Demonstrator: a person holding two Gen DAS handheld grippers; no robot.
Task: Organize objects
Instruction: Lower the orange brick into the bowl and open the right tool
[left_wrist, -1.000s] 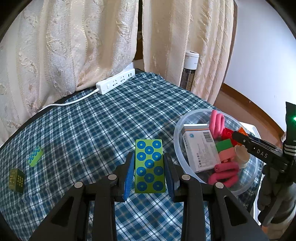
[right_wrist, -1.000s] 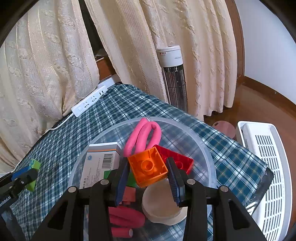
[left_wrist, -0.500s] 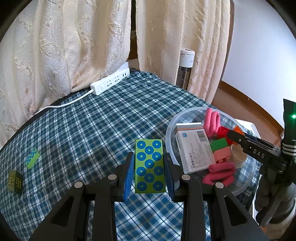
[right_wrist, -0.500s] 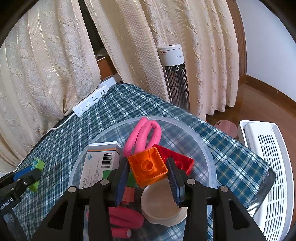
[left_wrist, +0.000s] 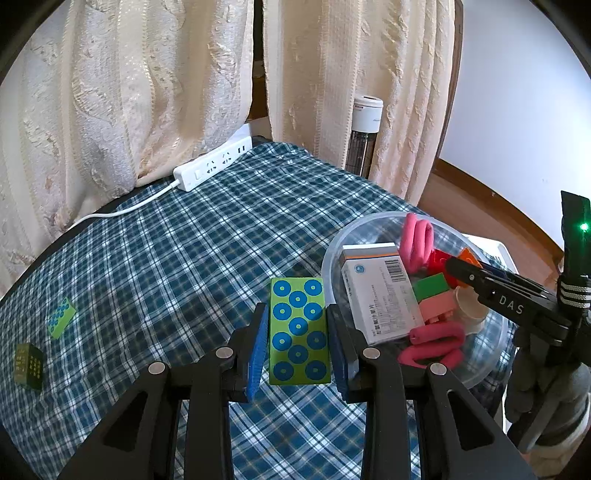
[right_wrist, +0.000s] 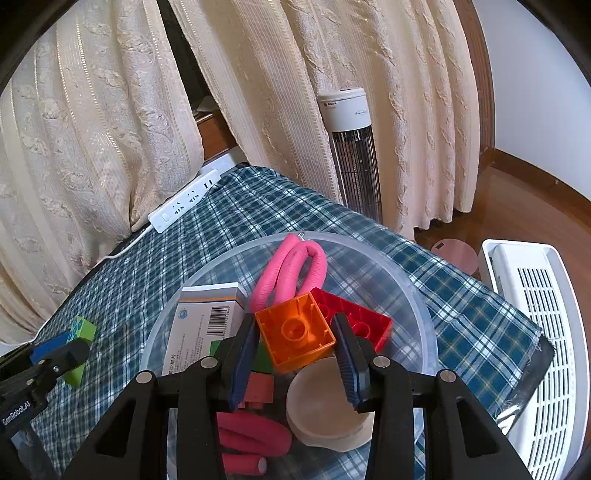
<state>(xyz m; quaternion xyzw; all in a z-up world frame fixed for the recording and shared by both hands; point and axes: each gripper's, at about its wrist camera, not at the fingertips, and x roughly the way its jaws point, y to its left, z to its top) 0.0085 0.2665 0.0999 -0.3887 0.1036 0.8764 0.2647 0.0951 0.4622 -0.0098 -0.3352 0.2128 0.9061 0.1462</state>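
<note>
My left gripper (left_wrist: 298, 332) is shut on a long green block with blue discs (left_wrist: 298, 325), held above the checked tablecloth just left of the clear plastic bowl (left_wrist: 491, 363). My right gripper (right_wrist: 295, 349) is shut on an orange brick (right_wrist: 295, 334), held over the same bowl (right_wrist: 413, 291). The bowl holds a white medicine box (right_wrist: 199, 325), pink foam rollers (right_wrist: 291, 273), a red brick (right_wrist: 354, 323), a beige cup (right_wrist: 325, 410) and small green and pink blocks. The right gripper also shows in the left wrist view (left_wrist: 465, 271), the left one in the right wrist view (right_wrist: 62, 350).
A small green block (left_wrist: 61, 317) and a dark olive block (left_wrist: 27, 365) lie on the cloth at the far left. A white power strip (left_wrist: 214, 162) lies at the back edge under the curtains. A tower heater (right_wrist: 354, 155) and a white appliance (right_wrist: 539, 332) stand beside the table.
Both grippers keep their hold. The left gripper with the green block has drawn back and up a little; the right gripper has barely moved over the bowl.
</note>
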